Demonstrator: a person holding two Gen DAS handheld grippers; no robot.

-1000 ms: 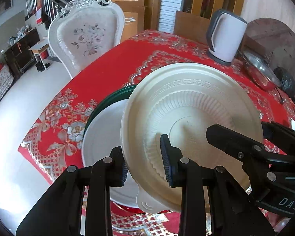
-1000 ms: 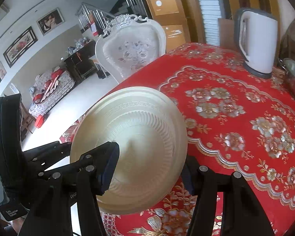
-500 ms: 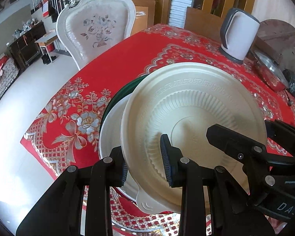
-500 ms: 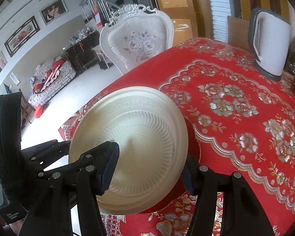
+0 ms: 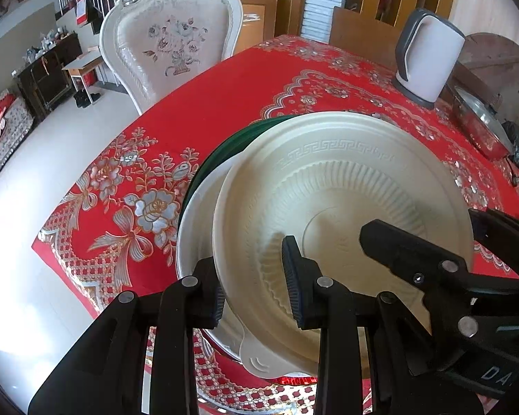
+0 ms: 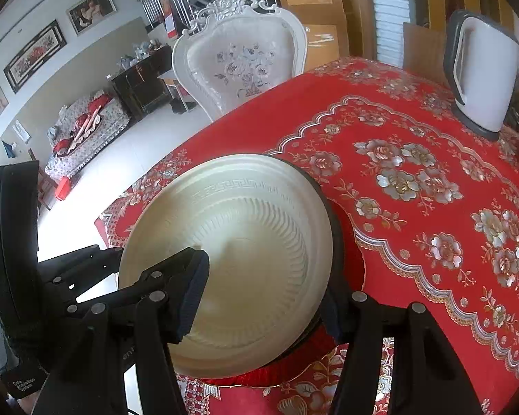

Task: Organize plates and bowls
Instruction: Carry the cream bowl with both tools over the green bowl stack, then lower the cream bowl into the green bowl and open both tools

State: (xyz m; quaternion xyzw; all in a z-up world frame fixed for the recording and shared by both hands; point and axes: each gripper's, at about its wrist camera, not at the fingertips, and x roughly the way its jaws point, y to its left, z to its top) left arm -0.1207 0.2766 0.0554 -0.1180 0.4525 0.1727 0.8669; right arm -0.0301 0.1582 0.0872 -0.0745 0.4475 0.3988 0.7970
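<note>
Cream plate over the stack

You are clamping the cream plate [image 5: 342, 186] with your left gripper [image 5: 254, 294]; your right gripper [image 6: 263, 294] is straddling its rim, jaws just loosening.

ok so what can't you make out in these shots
- Left wrist view: how many plates lie under the cream plate; it covers all but the edges of a white plate and a green plate.
- Right wrist view: whether the right gripper presses the cream plate; its rim hides the contact.
- Left wrist view: the metal pan, cut by the right edge.
</note>
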